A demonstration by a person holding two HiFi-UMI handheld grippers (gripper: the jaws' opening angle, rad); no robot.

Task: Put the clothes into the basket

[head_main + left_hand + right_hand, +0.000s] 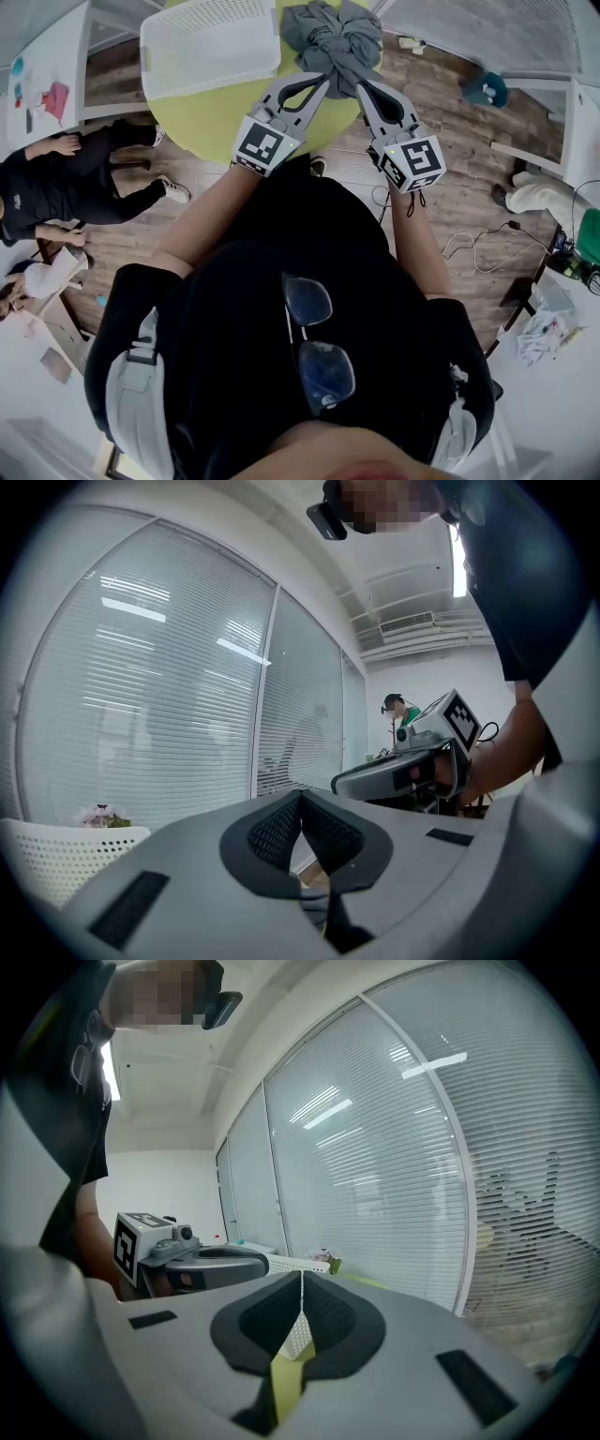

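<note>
A grey garment (333,36) lies bunched at the far side of the round yellow-green table (206,127). Two of its folds narrow down to the tips of my grippers. My left gripper (325,77) and my right gripper (360,84) both meet the cloth's near edge, side by side, each shut on a fold. In the left gripper view the jaws (302,795) are closed tip to tip, and so are they in the right gripper view (302,1275); the cloth itself is hidden under them. The white slatted basket (208,47) stands on the table left of the garment.
A person in black sits on the wooden floor at the left (66,183). Cables (478,248) and bags lie on the floor at the right. A glass wall with blinds (169,686) runs beyond the table. The basket's rim (295,1264) shows past the left gripper.
</note>
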